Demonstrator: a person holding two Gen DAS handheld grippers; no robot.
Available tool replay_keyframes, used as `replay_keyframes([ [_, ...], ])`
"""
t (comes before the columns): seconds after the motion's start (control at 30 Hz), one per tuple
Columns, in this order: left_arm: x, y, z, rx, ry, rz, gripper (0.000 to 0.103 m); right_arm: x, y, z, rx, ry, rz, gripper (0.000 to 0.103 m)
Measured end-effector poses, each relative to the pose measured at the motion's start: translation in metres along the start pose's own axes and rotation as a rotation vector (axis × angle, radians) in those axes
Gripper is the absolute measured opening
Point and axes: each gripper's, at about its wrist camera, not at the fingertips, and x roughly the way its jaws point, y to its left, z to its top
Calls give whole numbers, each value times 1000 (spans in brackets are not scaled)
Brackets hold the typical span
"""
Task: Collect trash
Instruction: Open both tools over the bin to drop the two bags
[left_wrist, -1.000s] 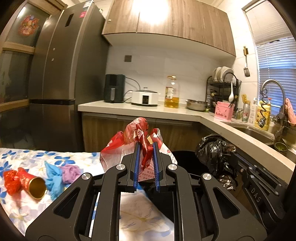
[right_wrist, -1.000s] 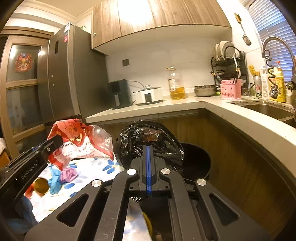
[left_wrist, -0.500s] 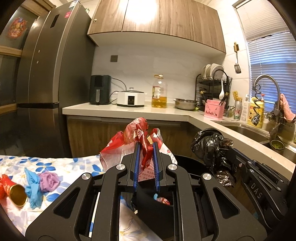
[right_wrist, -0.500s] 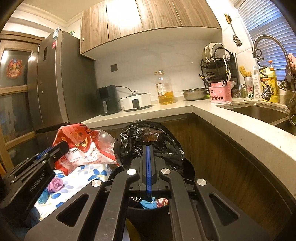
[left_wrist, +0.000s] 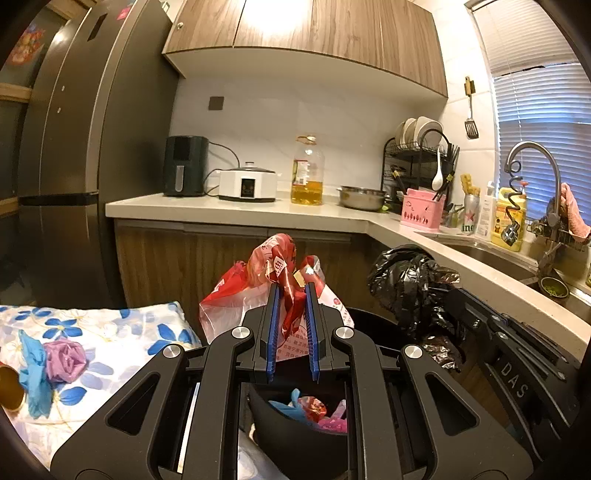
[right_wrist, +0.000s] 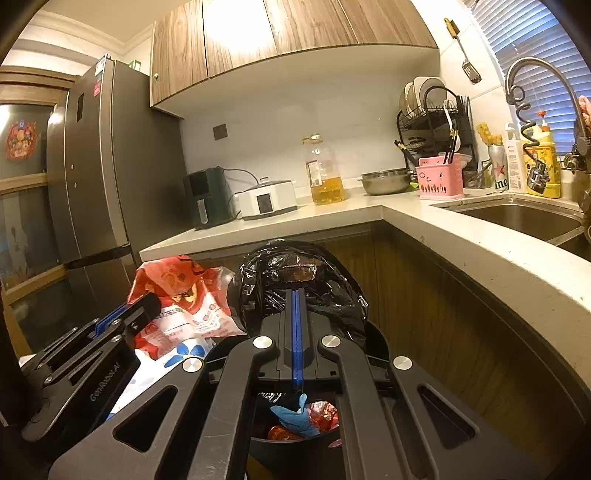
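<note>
Both grippers have carried their bags sideways off the flowered cloth (left_wrist: 110, 325), so the black bin (right_wrist: 376, 341) now sits under them where cloth showed before. Most of the bin is hidden behind the gripper bodies; only blue and red scraps inside it (right_wrist: 301, 415) show through the gaps. At the cloth's left edge a gold can (left_wrist: 9, 387) is cut off. The left gripper (left_wrist: 290, 325) has its fingers clamped on the twisted neck of the red-and-clear bag (left_wrist: 284, 269), which bulges beyond the fingertips. The right gripper (right_wrist: 296, 332) has its fingers fully closed on a fold of the black trash bag (right_wrist: 295, 280), held above the bin.
</note>
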Motion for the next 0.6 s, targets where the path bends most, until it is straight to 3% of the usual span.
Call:
replay_keyframes([
  [0.47,28,-3,-12,26,57,-78,14,16,-1,-2,-7,13,19,0],
  [0.6,31,-6,-18,56,71,-90,25,20,-3,-3,-5,23,25,0],
])
